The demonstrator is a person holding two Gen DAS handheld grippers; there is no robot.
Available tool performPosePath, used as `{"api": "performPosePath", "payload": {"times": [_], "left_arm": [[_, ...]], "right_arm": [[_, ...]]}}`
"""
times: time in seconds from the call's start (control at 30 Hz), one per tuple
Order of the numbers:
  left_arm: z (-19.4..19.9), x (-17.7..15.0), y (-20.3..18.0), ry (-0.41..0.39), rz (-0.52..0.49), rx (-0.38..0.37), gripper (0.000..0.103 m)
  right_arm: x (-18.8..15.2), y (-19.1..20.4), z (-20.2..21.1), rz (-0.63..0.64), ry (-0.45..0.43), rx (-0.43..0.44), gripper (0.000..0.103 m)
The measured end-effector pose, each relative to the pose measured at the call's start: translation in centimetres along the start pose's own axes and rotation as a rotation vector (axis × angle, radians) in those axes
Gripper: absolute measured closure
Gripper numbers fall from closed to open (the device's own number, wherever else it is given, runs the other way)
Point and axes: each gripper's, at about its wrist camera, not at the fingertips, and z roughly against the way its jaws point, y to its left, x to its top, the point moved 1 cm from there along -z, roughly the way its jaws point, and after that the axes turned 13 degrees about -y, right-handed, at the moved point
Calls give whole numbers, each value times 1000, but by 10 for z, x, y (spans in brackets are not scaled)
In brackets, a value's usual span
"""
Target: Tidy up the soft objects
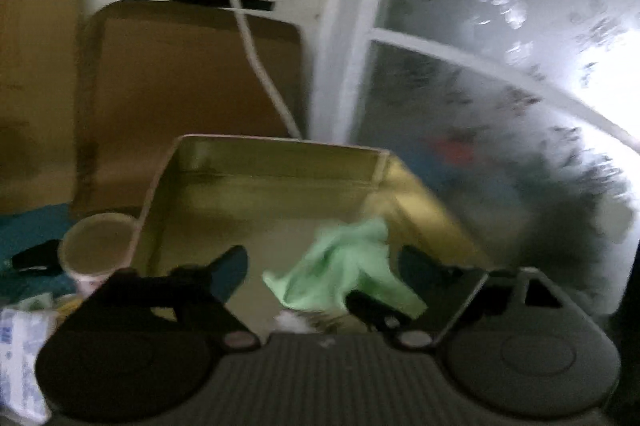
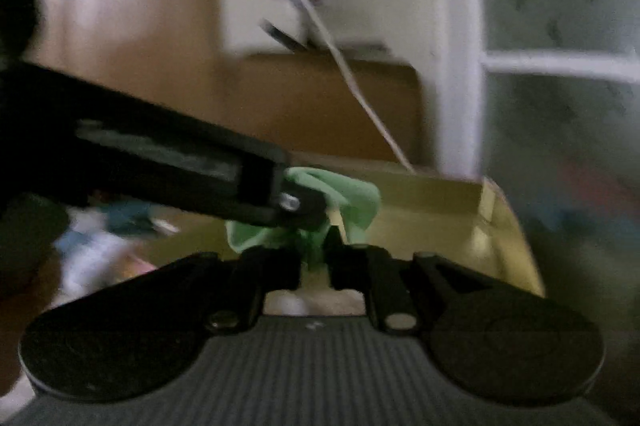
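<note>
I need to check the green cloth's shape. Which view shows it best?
The left wrist view: the green cloth shows nearly whole over the box. In the right wrist view the left gripper covers much of it.

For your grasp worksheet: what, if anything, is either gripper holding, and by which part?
Left gripper: nothing, open. A bunched fold of the crumpled light green cloth sits inside the right gripper; blur hides any grip.

Both wrist views look forward and slightly down, close over the same open box, sharing its green cloth.

1 green cloth, 1 box, 1 cup.
</note>
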Motion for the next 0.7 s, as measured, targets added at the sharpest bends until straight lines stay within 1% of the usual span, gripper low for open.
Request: {"api": "performPosePath", "payload": {"times": [0.03, 0.07, 0.1, 0.13, 0.23, 0.33, 0.43, 0.5, 0.57, 0.63, 0.7], "left_arm": [[3, -5, 2, 4, 3, -4, 13], [8, -9, 5, 6, 7, -11, 8], [13, -12, 9, 3, 5, -7, 6], [20, -15, 12, -9, -3, 4, 3], [47, -18, 28, -50, -9, 20, 3], [87, -21, 55, -93, 17, 23, 3], [127, -32, 79, -140, 26, 47, 3], [154, -43, 97, -162, 27, 77, 3], [185, -59, 118, -179, 34, 125, 3], [209, -72, 139, -179, 44, 191, 3], [234, -84, 164, -169, 78, 264, 3]], "right_arm": [[-6, -6, -8, -3, 52, -30, 35], [-11, -12, -10, -17, 75, -68, 21], [-15, -17, -6, -36, 58, -95, 19], [-18, -20, 0, -49, 35, -99, 18], [-22, -21, 15, -77, 0, -94, 17], [-22, -8, 30, -74, -69, -75, 15], [-17, 9, 43, -51, -145, -56, 13], [-12, 20, 50, -46, -179, -28, 13], [-8, 34, 52, -46, -196, 18, 13], [-4, 50, 56, -46, -209, 71, 13], [-1, 68, 56, -43, -212, 130, 13]]}}
